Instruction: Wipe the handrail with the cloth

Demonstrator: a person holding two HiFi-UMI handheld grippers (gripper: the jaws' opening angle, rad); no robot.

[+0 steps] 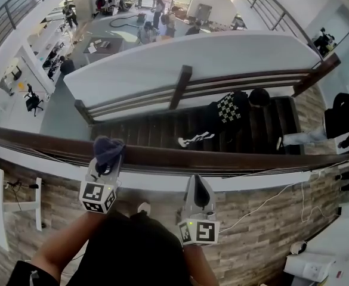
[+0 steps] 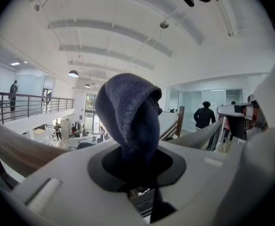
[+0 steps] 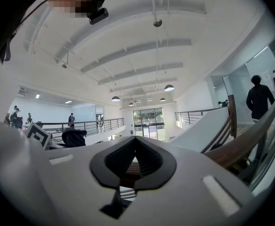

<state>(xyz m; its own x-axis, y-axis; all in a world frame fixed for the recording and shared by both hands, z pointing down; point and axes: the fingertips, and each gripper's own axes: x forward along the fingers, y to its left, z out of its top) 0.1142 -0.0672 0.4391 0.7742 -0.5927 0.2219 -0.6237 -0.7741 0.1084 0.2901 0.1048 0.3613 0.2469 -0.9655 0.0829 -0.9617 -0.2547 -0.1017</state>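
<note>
A dark wooden handrail (image 1: pixel 240 159) runs across the head view from left to right. My left gripper (image 1: pixel 107 161) is shut on a bunched dark blue cloth (image 1: pixel 108 148), and the cloth sits on top of the rail at its left part. In the left gripper view the cloth (image 2: pixel 130 112) stands up out of the left gripper (image 2: pixel 137 166), with the rail (image 2: pixel 15 149) stretching away on both sides. My right gripper (image 1: pixel 198 182) is shut and empty, just on the near side of the rail. The right gripper view shows the right gripper (image 3: pixel 134 142) with jaws together and the rail (image 3: pixel 250 142) at right.
Beyond the rail a staircase (image 1: pixel 162 130) drops away, with a person in a checkered top (image 1: pixel 231 111) on it and another person (image 1: pixel 341 121) at right. A white ledge (image 1: pixel 263 182) lies under the rail. White cables (image 1: pixel 269 200) trail over the wood-look floor.
</note>
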